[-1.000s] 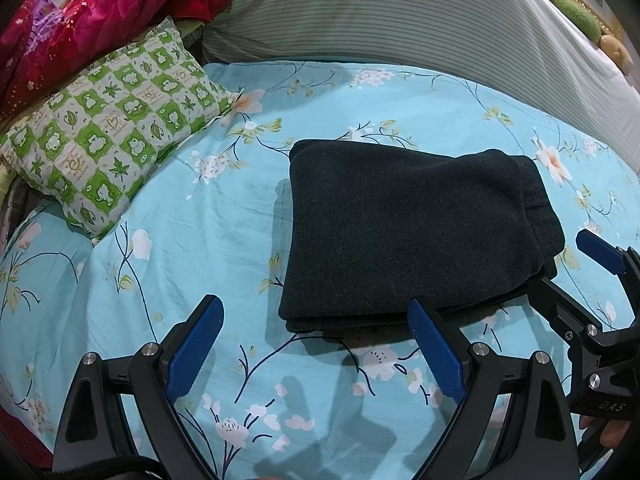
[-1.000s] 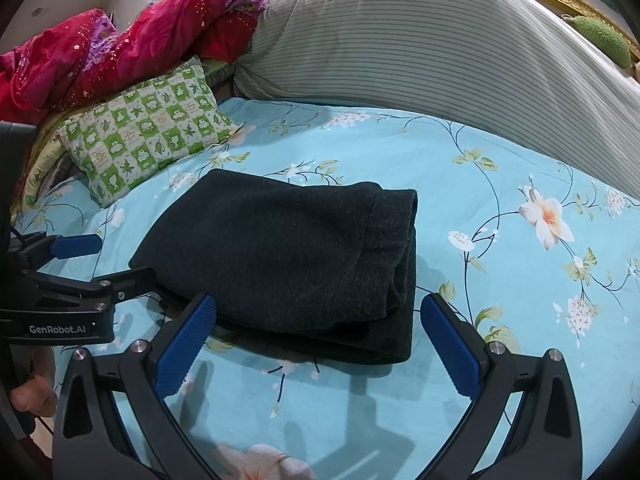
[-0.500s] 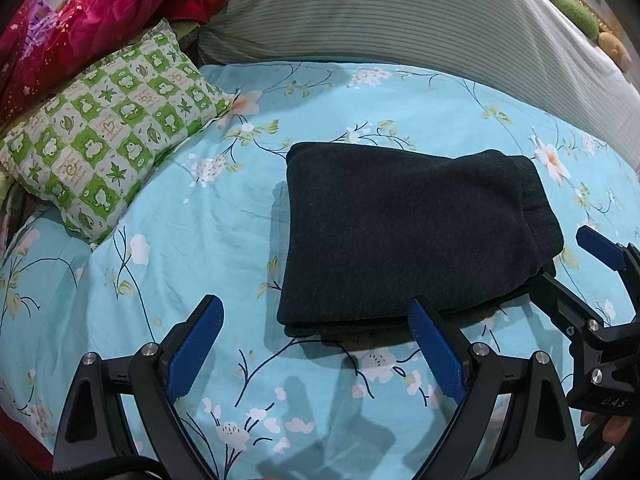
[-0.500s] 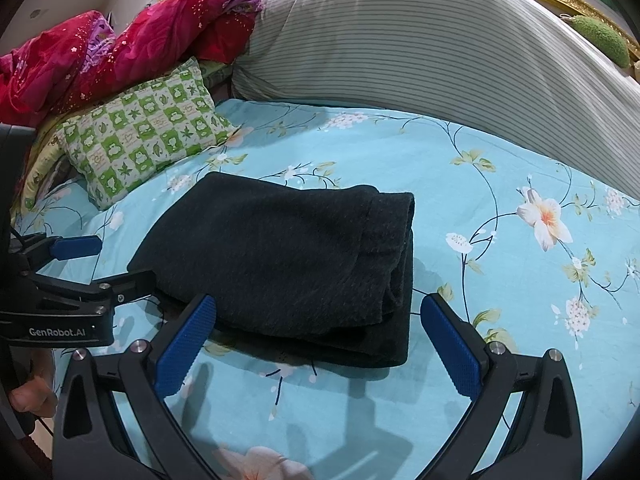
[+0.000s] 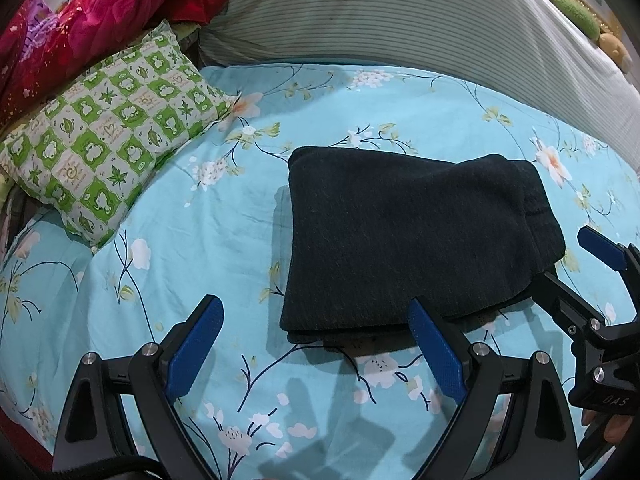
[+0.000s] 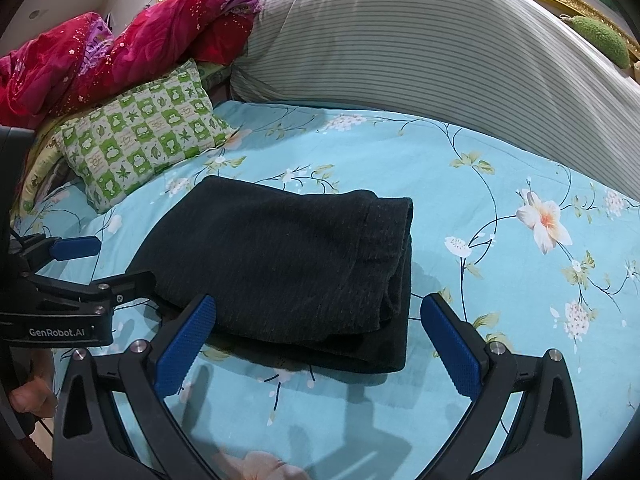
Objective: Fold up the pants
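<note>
The dark pants [image 5: 408, 236] lie folded into a thick rectangle on the blue floral bedsheet [image 5: 200, 240]; they also show in the right wrist view [image 6: 288, 264]. My left gripper [image 5: 316, 344] is open and empty, just in front of the pants' near left corner. My right gripper [image 6: 320, 340] is open and empty, just in front of the pants' near right edge. Each gripper shows in the other's view: the right one [image 5: 576, 268] by the pants' right edge, the left one [image 6: 104, 264] by their left edge.
A green checked pillow [image 5: 108, 140] lies at the left. A red quilt [image 6: 120, 52] is piled behind it. A large grey striped bolster [image 6: 420, 64] runs along the back. A green plush toy [image 6: 600, 38] sits at the far right by the gold frame.
Both grippers have drawn back slightly from the folded pants, which lie still. Both stay open.
</note>
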The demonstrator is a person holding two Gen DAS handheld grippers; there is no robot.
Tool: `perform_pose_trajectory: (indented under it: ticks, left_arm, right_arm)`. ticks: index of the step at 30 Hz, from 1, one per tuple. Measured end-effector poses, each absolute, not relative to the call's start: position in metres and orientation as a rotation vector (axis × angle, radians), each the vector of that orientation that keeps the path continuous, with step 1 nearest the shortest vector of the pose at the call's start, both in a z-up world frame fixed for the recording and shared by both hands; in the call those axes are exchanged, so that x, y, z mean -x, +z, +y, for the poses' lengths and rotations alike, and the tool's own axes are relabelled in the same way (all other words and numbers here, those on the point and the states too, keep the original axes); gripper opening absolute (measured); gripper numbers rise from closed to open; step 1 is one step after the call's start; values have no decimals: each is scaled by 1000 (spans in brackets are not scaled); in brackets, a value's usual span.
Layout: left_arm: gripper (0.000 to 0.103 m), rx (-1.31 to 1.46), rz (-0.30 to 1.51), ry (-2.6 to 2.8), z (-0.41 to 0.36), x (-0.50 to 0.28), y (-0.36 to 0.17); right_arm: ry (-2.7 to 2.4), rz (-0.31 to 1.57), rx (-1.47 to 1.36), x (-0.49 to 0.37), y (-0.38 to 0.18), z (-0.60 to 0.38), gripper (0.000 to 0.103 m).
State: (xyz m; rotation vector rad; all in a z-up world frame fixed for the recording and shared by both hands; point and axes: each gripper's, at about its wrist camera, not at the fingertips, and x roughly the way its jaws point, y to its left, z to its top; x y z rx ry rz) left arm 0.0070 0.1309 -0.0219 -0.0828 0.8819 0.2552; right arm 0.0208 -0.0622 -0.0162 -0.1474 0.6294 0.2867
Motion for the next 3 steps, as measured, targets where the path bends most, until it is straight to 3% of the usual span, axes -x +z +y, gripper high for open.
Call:
perform_pose_trajectory:
  ticks: [3]
  left_arm:
    - [94,86,885,255,133,-8,-22]
  right_arm:
    - [289,629,149,-22,-16,-61,102]
